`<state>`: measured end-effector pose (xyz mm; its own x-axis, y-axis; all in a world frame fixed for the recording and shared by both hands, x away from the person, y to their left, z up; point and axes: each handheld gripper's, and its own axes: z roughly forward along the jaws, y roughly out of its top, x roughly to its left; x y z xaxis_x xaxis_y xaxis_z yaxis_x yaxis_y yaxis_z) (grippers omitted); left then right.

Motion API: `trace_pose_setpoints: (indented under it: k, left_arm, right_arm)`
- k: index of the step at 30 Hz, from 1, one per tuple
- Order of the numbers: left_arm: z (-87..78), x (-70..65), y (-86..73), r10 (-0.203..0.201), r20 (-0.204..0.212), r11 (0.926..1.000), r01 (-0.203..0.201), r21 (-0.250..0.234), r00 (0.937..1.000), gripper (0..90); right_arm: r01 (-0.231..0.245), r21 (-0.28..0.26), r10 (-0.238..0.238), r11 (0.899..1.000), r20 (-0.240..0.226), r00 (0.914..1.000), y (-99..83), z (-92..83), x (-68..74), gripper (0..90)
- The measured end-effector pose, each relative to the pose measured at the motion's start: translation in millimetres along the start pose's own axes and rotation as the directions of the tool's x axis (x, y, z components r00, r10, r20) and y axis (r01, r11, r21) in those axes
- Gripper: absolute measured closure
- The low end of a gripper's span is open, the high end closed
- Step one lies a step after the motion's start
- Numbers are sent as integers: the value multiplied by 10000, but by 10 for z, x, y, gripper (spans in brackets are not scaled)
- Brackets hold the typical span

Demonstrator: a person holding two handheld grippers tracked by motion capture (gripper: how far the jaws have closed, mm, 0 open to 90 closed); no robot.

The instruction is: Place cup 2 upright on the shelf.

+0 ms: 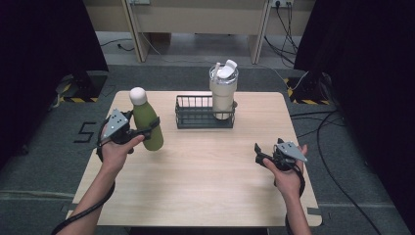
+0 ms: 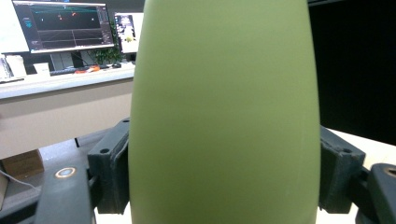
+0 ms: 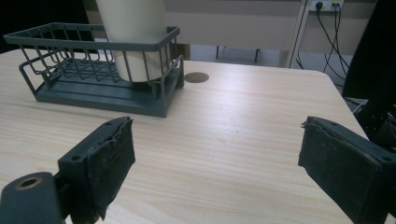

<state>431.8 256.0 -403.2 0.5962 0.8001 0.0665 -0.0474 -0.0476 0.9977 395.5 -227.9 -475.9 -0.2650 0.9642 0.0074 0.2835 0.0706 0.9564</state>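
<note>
The smooth matte olive-green bottle (image 1: 147, 126) with a rounded white cap stands tilted at the table's left, clamped at mid-body by the left gripper (image 1: 143, 131), its cap visible from above, while the right gripper (image 1: 268, 157) hovers wide apart, holding nothing.

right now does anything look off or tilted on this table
Only the green bottle stands out: the left gripper clamps its body and holds it tilted, not upright. The cream tumbler stands upright in the wire basket's right end. No spill shows.
</note>
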Motion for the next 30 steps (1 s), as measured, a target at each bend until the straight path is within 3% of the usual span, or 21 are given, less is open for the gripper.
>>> trace_pose_setpoints:
  k: [26, 30]
  left_arm:
    - [407, 2, 191, 34, 55, 9996, -32, -268, 10000, 226]
    - [474, 7, 243, 222, 52, 9991, -220, -353, 9997, 226]
  right_arm:
    - [-42, 151, 43, 9999, -40, 10000, -34, 23, 15, 114]
    - [-43, 158, 44, 9999, -33, 10000, -36, 23, 14, 115]
